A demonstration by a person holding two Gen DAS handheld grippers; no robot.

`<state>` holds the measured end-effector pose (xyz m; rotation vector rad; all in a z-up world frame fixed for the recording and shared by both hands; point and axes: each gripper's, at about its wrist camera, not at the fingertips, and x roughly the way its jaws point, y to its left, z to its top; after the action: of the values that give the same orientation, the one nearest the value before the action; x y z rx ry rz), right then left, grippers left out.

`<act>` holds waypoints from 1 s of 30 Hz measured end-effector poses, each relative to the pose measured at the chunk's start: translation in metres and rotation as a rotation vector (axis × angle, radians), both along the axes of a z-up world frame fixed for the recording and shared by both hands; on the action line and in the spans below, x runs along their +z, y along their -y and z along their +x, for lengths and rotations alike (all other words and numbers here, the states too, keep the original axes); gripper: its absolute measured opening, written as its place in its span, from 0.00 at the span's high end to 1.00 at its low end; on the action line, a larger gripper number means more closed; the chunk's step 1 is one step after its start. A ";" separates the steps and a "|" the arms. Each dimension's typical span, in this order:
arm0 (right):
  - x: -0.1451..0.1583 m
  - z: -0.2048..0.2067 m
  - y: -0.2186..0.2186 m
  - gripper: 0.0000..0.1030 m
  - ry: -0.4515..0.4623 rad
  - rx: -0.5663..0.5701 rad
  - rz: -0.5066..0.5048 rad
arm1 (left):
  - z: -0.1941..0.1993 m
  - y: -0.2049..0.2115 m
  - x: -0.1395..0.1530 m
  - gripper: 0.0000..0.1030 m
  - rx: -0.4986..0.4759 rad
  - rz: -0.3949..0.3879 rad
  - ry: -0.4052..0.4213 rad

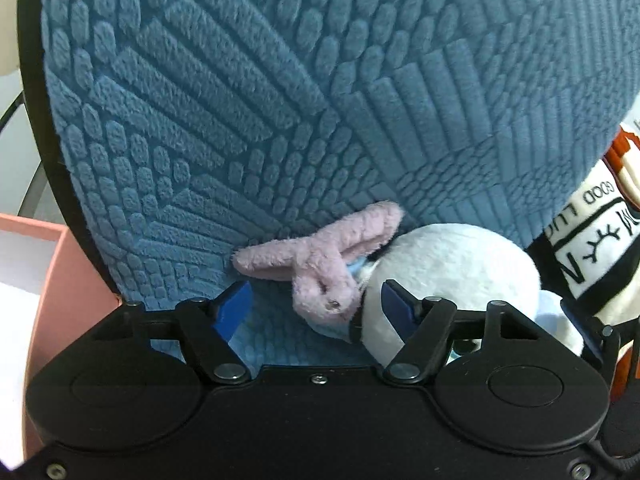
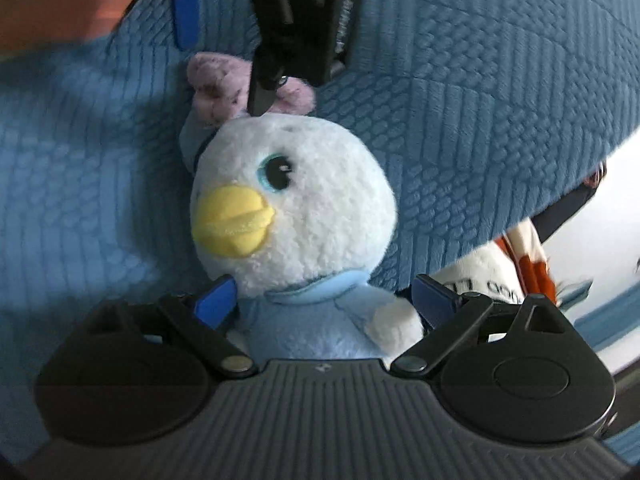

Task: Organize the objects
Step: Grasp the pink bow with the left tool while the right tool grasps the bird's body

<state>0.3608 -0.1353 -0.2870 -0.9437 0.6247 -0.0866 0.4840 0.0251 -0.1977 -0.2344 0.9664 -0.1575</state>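
Two views share a broad blue cushion [image 1: 320, 80] of ribbed, pebbled plush. Against it lies a fluffy white duck toy [image 2: 296, 200]; only the right view shows its yellow beak [image 2: 232, 226]. Its fuzzy pink bow [image 1: 320, 260] sits between the left gripper [image 1: 314, 308] fingers, spread wide. The right gripper [image 2: 324, 300] flanks the toy's body, spread wide.

A blue textured mat [image 1: 280, 100] is filling most of both views, its raised ribs and pebbled rows fanning out in blocks, with a dark rim [image 1: 34, 92] running along its left edge. A pink box [image 1: 60, 280] is sitting just beside that edge, showing a white inside.
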 end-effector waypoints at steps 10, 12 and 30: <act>-0.012 0.018 0.003 0.07 -0.055 0.011 -0.034 | 0.029 0.001 -0.016 0.46 -0.009 -0.019 -0.033; -0.013 0.021 0.004 0.07 -0.060 0.009 -0.035 | 0.033 0.001 -0.020 0.48 -0.007 -0.026 -0.039; 0.001 0.027 0.009 0.22 -0.100 -0.009 0.045 | 0.042 0.009 -0.013 0.73 -0.030 -0.001 0.019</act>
<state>0.3882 -0.1447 -0.2857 -0.9057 0.7206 -0.0326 0.5263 0.0162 -0.2106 -0.2186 0.9510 -0.1876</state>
